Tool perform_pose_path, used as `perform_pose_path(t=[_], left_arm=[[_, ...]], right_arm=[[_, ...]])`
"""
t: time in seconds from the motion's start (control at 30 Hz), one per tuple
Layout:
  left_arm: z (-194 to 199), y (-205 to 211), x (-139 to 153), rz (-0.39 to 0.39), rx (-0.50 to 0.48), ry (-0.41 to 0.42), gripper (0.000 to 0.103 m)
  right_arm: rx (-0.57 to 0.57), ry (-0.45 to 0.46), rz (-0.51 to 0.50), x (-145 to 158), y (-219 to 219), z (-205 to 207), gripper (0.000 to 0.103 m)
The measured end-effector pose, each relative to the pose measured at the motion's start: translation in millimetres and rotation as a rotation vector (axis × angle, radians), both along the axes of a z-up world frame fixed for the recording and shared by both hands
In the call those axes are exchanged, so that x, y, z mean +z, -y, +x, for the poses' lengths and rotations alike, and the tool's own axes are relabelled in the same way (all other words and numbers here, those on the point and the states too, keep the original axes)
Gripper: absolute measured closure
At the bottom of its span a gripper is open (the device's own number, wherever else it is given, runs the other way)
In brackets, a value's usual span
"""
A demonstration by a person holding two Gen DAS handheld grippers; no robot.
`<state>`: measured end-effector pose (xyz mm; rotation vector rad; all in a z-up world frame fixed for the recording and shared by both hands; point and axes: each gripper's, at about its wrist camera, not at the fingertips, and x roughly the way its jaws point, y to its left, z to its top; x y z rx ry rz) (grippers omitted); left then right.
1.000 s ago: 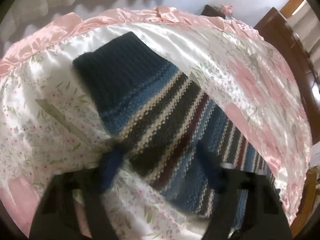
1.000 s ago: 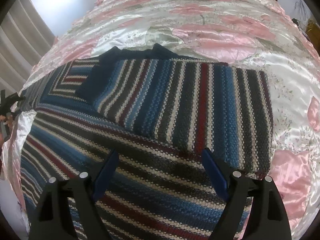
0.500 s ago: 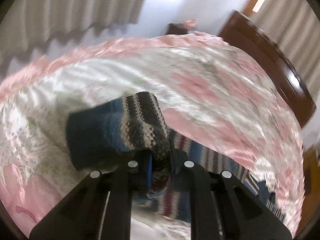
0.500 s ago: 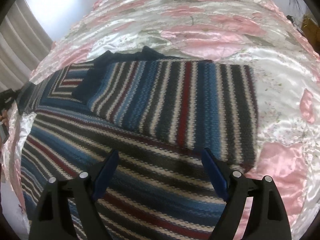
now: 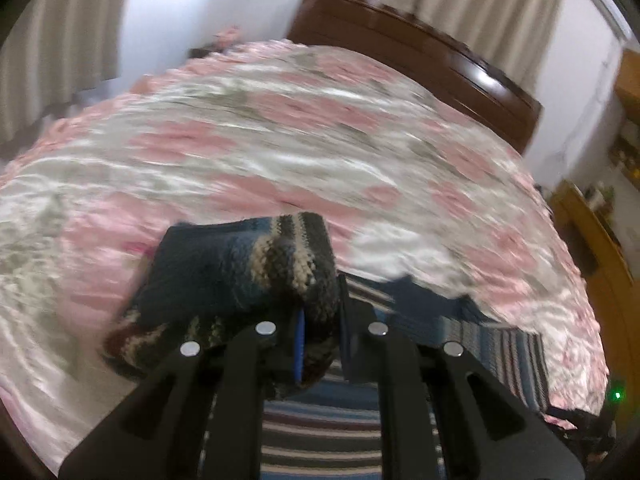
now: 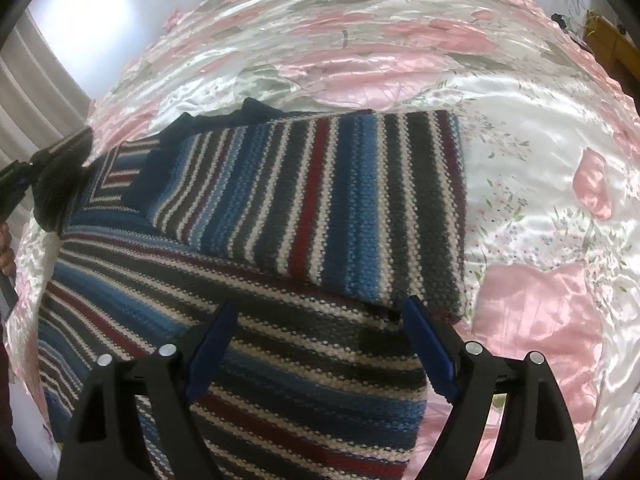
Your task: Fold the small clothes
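Left gripper (image 5: 320,336): clenched on the sleeve (image 5: 240,276) of the striped sweater (image 6: 280,240), with knit fabric bunched between the blue pads and lifted clear of the bedspread (image 5: 280,140). The cuff end is dark navy (this view is motion-blurred, so finer detail cannot be read). Right gripper (image 6: 316,344): released, jaws spread wide, positioned over the lower body of the sweater; whether the fingertips touch the knit cannot be told. The sweater lies flat on the pink floral satin bedspread, one sleeve already folded across the body. A dark wooden headboard (image 5: 420,52) stands at the far end of the bed.
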<state>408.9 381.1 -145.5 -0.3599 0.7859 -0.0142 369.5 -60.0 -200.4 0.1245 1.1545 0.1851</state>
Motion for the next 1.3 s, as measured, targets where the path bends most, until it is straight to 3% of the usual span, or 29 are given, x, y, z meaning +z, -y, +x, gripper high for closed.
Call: perform_pose_path(t=[0.33, 0.47, 0.63, 0.7, 0.8, 0.87, 0.93, 1.0, 1.17, 1.3], left_arm=[[5, 122, -21, -0.021, -0.191, -0.019, 0.091], [9, 157, -42, -0.046, -0.22, -0.057, 0.09], [20, 180, -79, -0.021, -0.24, -0.149, 0.088], [24, 180, -98, -0.013, -0.24, -0.213, 0.082], [25, 175, -113, -0.041, -0.251, -0.27, 0.081], [20, 170, -107, -0.049, -0.26, -0.27, 0.074], [10, 162, -93, -0.081, -0.277, -0.271, 0.058], [-3, 155, -80, -0.099, -0.296, -0.259, 0.054], [-22, 112, -46, -0.005, -0.268, -0.203, 0.049], [-5, 66, -43, 0.132, -0.143, -0.264, 0.049]], right_arm=[[-0.031, 0.002, 0.023, -5, 19, -2, 0.018], [-0.036, 0.004, 0.028, -5, 25, 1, 0.018], [-0.049, -0.019, 0.037, -13, 29, 6, 0.018], [-0.049, -0.023, 0.032, -15, 28, 7, 0.018], [-0.043, -0.038, 0.027, -20, 26, 10, 0.015], [-0.035, -0.047, 0.018, -22, 25, 12, 0.015], [-0.028, -0.055, 0.005, -23, 24, 14, 0.015], [-0.026, -0.057, -0.001, -22, 22, 14, 0.015], [-0.029, -0.066, -0.02, -13, 13, 15, 0.015], [0.023, -0.048, 0.0, 4, -12, 20, 0.018]])
